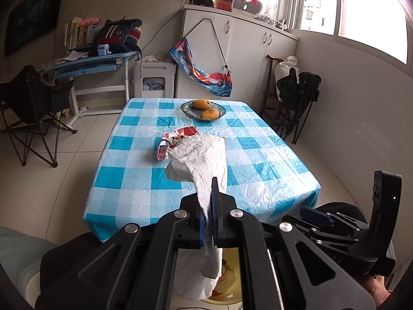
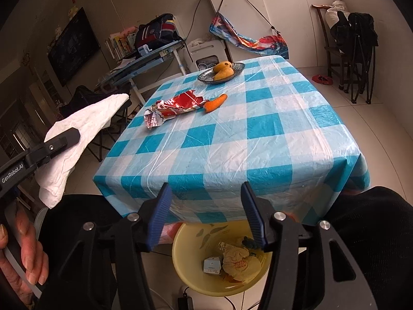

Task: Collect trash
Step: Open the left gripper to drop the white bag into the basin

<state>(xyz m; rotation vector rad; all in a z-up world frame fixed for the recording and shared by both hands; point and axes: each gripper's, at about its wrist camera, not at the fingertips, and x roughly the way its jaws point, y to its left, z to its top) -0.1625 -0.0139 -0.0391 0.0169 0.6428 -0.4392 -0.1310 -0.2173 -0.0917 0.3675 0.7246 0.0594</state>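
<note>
On the left, the left gripper is clamped fully shut on a crumpled white paper towel, held in the air off the table's near edge, above the yellow basin on the floor that already holds crumpled wrappers. The towel hangs loosely on both sides of the jaws, so if it is let go off-centre it could drift past the rim onto the tiles. Further right, the right gripper stands about half open and empty over that basin. Still on the checked tablecloth are the torn red snack wrapper and a carrot piece touching it; a careless pinch could drag the carrot or snag the thin cloth.
</note>
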